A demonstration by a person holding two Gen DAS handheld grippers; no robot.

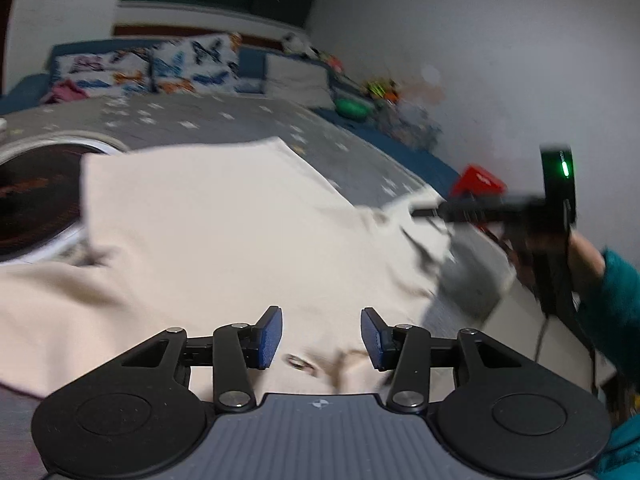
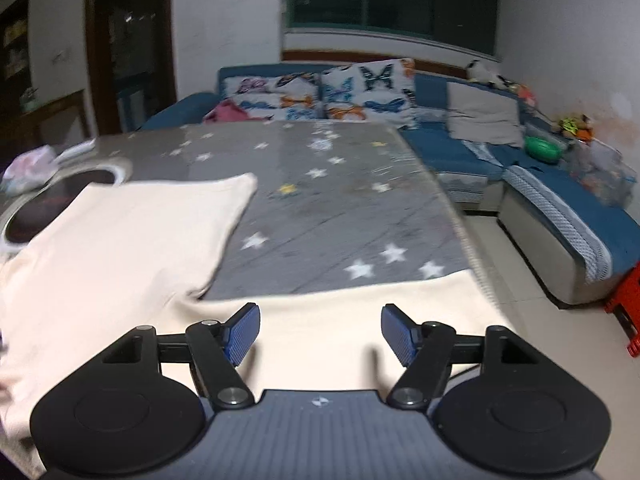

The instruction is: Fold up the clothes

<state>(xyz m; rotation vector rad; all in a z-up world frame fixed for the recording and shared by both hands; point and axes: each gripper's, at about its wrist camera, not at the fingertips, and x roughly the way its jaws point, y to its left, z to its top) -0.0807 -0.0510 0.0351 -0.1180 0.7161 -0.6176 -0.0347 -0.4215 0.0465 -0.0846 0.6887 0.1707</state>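
Lying flat on the star-print grey tablecloth [image 2: 320,208], cream shirt [image 2: 120,248] takes the near-left part of the table; one sleeve runs along the near edge toward the right corner. Far hem corner ends mid-table, and bare cloth spreads beyond it and to the right.

Left gripper [image 1: 321,334]: fingers spread, hovering over the collar end of the shirt [image 1: 224,232], pinching nothing. Right gripper [image 2: 320,334]: fingers spread over the sleeve, nothing between the pads. In the left wrist view the right gripper [image 1: 424,213] is motion-blurred, tip at the sleeve end; contact can't be confirmed from there.

Table's right edge drops to pale tiled floor [image 2: 532,292], then a blue sofa [image 2: 560,216] along the wall. Butterfly pillows [image 2: 352,92] behind the far edge. Red stool [image 2: 626,300] on the floor at right. Round dark inset [image 2: 48,204] at the table's left, partly under the shirt. Green bowl-like item [image 2: 542,149] on the sofa, contents unreadable.
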